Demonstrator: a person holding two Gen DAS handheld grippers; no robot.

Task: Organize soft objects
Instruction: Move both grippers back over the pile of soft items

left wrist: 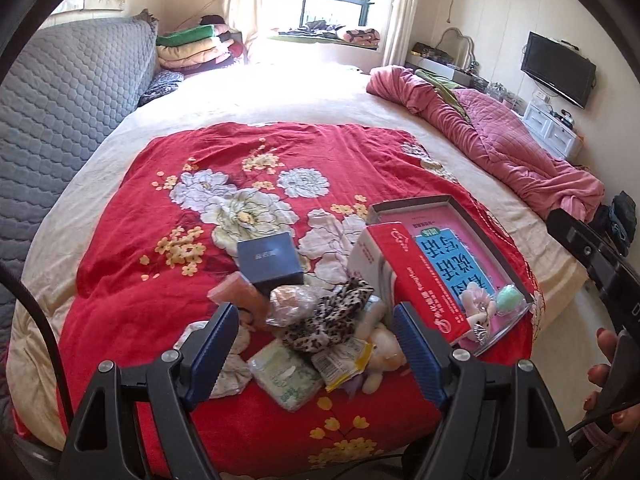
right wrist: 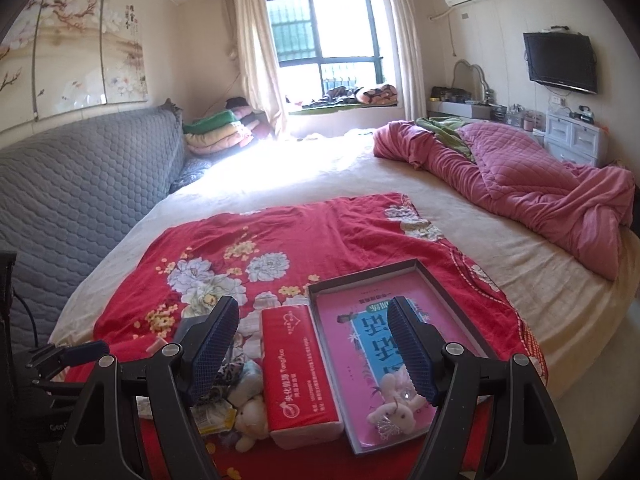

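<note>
1. Red floral blanket (left wrist: 168, 208) spread over the bed (left wrist: 320, 96); all the task's things sit in a cluster at its near edge.
2. The heap, seen from the left wrist: leopard-print cloth (left wrist: 328, 316) on top, a crinkled plastic bag (left wrist: 288, 300) beside it, a pale tissue pack (left wrist: 286, 376), small yellow-edged sachets (left wrist: 340, 364), a cream plush toy (left wrist: 380, 356), a white rag (left wrist: 230, 372). A dark blue box (left wrist: 270, 258) and a pinkish block (left wrist: 240, 292) lie at the far side of the heap.
3. Red tissue packet (right wrist: 298, 364) lies along the left wall of a shallow tray box (right wrist: 360, 276) with a pink printed floor. A pale pink plush charm (right wrist: 398, 408) already lies in the tray's near end; a green ball (left wrist: 510, 298) sits in its corner.
4. Left gripper (left wrist: 316, 344): jaws wide apart, nothing between the pads, poised above the heap.
5. Right gripper (right wrist: 312, 344): jaws likewise spread and empty, above the red packet and tray. A person's hand (left wrist: 608, 380) grips its handle.
6. Judgement: sorting is partway through, between picks. Most soft things are not yet in the tray.
7. Next move likely calls for dropping the left jaws onto one soft piece. The leopard cloth lies uppermost, so pinch a fold without dragging its neighbours.
</note>
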